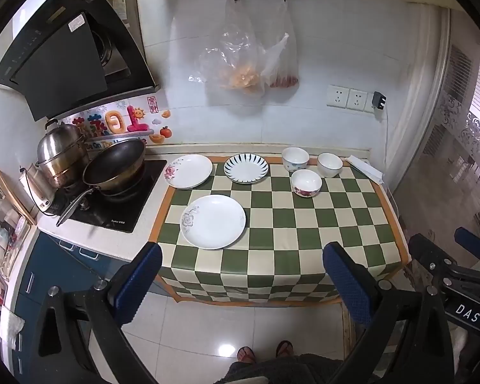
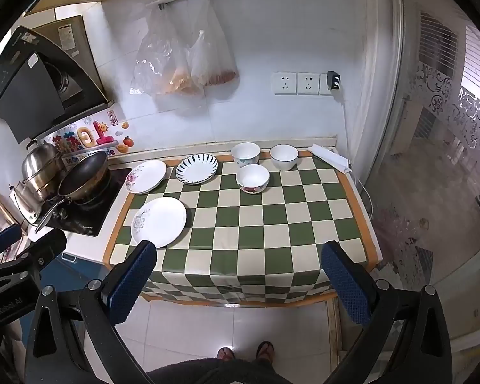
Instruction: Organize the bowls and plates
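Six pieces of crockery lie spread over the checked cloth (image 1: 304,224), three plates and three bowls, none stacked, so by my reading the organizing has not yet begun. Taking the striped plate (image 1: 246,168) at the back of the cloth as the landmark: the pink-flowered plate (image 1: 188,171) sits just beside it on the stove side, its edge overhanging the cloth border; the grey-flowered plate (image 1: 213,221) lies nearer the person and toward the stove, well apart from both. On the other side of the striped plate the three bowls huddle together: a patterned bowl (image 1: 295,158) closest to it by the wall, a plain white bowl (image 1: 329,164) beyond that, and a red-flowered bowl (image 1: 306,183) just in front of the pair. Like is already near like, which probably suits nesting each kind into one pile. The left gripper (image 1: 243,280) hangs back off the cloth's front edge with its blue pads wide apart and nothing between them; the right gripper (image 2: 240,278) is likewise spread wide and empty, held back over the floor in front of the counter. Both seem poised this way to take in the whole layout before committing. The left claw stands nearest the grey-flowered plate, the right faces the bowls' half. A wok (image 1: 115,166) and steel pot (image 1: 60,147) crowd the hob beyond the pink-flowered plate, so any lift there wants care.
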Motion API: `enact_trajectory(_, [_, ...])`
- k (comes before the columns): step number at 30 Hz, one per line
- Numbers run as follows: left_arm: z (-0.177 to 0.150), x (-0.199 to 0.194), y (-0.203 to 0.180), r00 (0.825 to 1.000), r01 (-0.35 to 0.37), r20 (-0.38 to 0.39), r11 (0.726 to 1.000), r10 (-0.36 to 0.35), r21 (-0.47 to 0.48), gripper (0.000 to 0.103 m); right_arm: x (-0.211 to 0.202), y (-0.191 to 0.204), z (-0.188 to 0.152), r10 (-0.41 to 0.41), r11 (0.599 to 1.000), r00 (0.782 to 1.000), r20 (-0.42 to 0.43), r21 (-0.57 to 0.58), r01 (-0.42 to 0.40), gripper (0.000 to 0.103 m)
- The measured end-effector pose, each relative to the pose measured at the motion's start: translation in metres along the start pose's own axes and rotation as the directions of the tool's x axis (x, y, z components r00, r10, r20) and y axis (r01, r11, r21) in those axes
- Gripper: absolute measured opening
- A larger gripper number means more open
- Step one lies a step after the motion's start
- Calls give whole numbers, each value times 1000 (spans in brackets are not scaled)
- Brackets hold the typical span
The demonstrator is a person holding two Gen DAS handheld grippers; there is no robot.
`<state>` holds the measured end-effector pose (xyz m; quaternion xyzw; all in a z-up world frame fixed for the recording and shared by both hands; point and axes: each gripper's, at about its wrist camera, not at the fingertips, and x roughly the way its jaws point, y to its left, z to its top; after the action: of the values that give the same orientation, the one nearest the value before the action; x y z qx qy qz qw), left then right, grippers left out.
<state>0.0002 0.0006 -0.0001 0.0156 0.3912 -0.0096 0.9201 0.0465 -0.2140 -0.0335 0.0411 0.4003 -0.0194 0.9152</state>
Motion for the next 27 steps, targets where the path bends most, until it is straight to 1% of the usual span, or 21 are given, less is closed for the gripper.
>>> enact_trajectory(4, [0,0,1,1000,2,-3,1000,-2,0,103,1,-1,1,-1,1000,1000,-18,-3,1,103])
enact_trajectory(7, [1,-1,3,1000,1,-1,1000,-1,-1,103,2,-3,0,-3,1000,1000,-16,-3,3,103])
enact_trajectory(8, [2,0,-4,1000,-1,-4,1000,1,3,103,-1,-1,0,-5,1000,1000,-16,-3,5,103])
enact_trajectory(10, [3,-1,-5,1000,0,-1,1000,0,1,103,0,0,1,-6,1000,1000,-18,-3,6,103])
enact_trajectory(12, [4,-1,-6,1000,-1,-1,1000,1,0,103,2,-8,5,-4,1000,1000,-19,1,4,103])
enact_trajectory(13, [0,3,-7,1000,-1,-5,1000,1,3,103,5,-9,7,-5,1000,1000,-19,2,5,103])
enact_trajectory(15, [0,1,-5,1000,0,-5,1000,0,5,103,-1,-5,2,-12,1000,1000,-10,5,13,103])
enact_trajectory(27, [0,4,-7,1000,0,-6,1000,0,4,103,-1,-7,2,-13,1000,1000,-6,3,13,103])
